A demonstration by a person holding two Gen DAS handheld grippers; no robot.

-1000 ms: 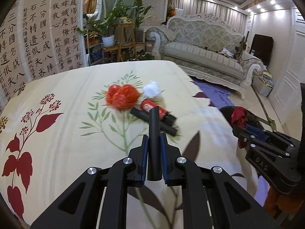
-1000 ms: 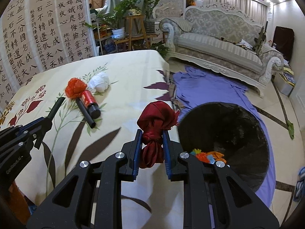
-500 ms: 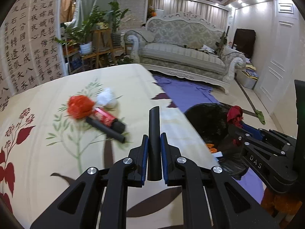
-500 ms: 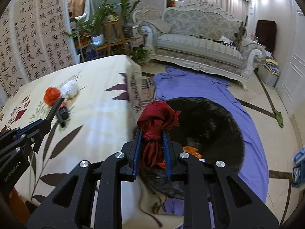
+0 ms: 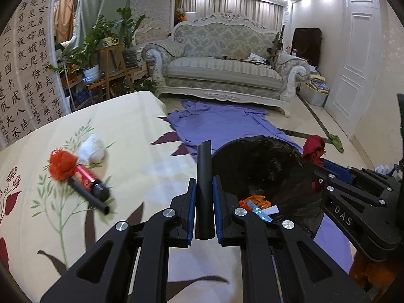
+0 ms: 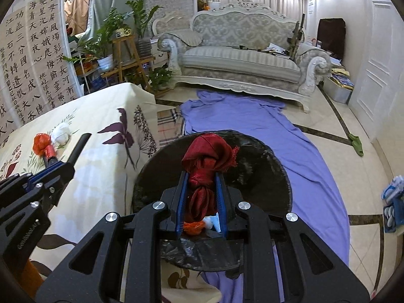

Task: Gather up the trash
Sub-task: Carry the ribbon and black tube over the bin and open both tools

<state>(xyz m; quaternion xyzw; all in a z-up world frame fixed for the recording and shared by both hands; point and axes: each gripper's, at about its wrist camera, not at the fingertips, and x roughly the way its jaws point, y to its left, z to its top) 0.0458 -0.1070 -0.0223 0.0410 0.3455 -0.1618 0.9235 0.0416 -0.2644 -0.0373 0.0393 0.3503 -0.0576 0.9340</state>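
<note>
My left gripper (image 5: 204,184) is shut on a black tube (image 5: 203,174) that sticks up between its blue pads, near the table's right edge. My right gripper (image 6: 200,179) is shut on a knotted dark red cloth (image 6: 207,156), held over the black-lined trash bin (image 6: 265,176). The bin (image 5: 265,166) holds orange and blue scraps (image 5: 255,202). On the flowered tablecloth (image 5: 126,131) lie a red crumpled wrapper (image 5: 61,164), a white wad (image 5: 92,149), a red can (image 5: 88,176) and another black tube (image 5: 88,197).
A purple sheet (image 6: 252,118) covers the floor under the bin. An ornate sofa (image 5: 227,70) stands at the back, potted plants (image 5: 101,45) on wooden stands to the left. A calligraphy screen (image 5: 25,70) lines the table's far side. A white door (image 5: 353,75) is at the right.
Both grippers have swung right, away from the trash pile on the table and toward the bin. The red cloth now hangs over the bin's opening; the black tube nears its rim.
</note>
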